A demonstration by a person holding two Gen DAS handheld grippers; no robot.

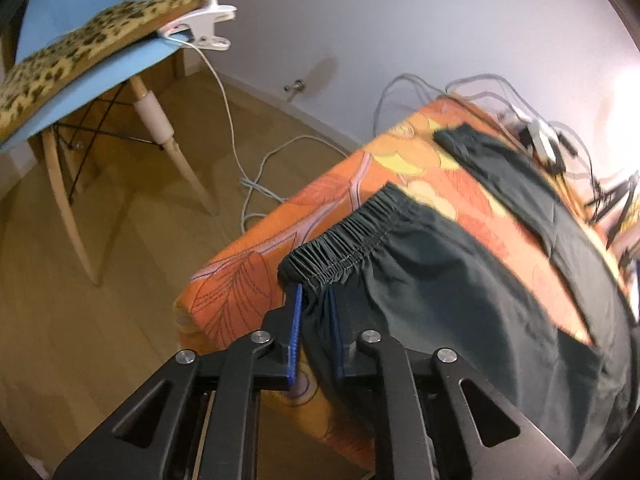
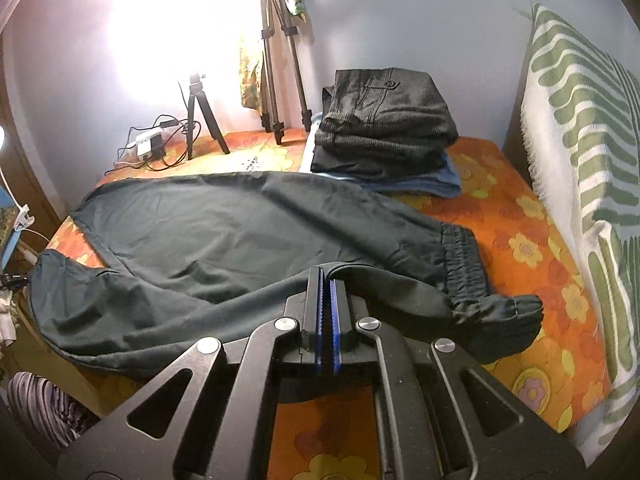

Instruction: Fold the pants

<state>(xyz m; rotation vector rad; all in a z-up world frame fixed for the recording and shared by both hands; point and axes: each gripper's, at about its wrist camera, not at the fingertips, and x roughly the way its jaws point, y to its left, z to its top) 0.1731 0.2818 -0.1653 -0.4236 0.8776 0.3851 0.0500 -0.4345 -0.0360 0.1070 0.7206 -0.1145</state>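
Note:
Dark green pants [image 2: 224, 240] lie spread on a bed with an orange flowered sheet [image 2: 516, 216]. In the left wrist view the left gripper [image 1: 314, 294] is shut on the pants' fabric just below the gathered elastic band [image 1: 344, 240] at the bed's corner. In the right wrist view the right gripper [image 2: 326, 280] is shut on a fold of the pants' edge, near the elastic cuffs [image 2: 492, 308] that lie to its right. One pant leg [image 1: 520, 184] stretches toward the wall.
A stack of folded dark clothes [image 2: 384, 128] sits at the back of the bed. Tripods [image 2: 200, 120], a power strip with cables [image 2: 150, 142], and a green striped pillow [image 2: 580, 160] ring the bed. A blue chair [image 1: 92, 76] stands on the wood floor.

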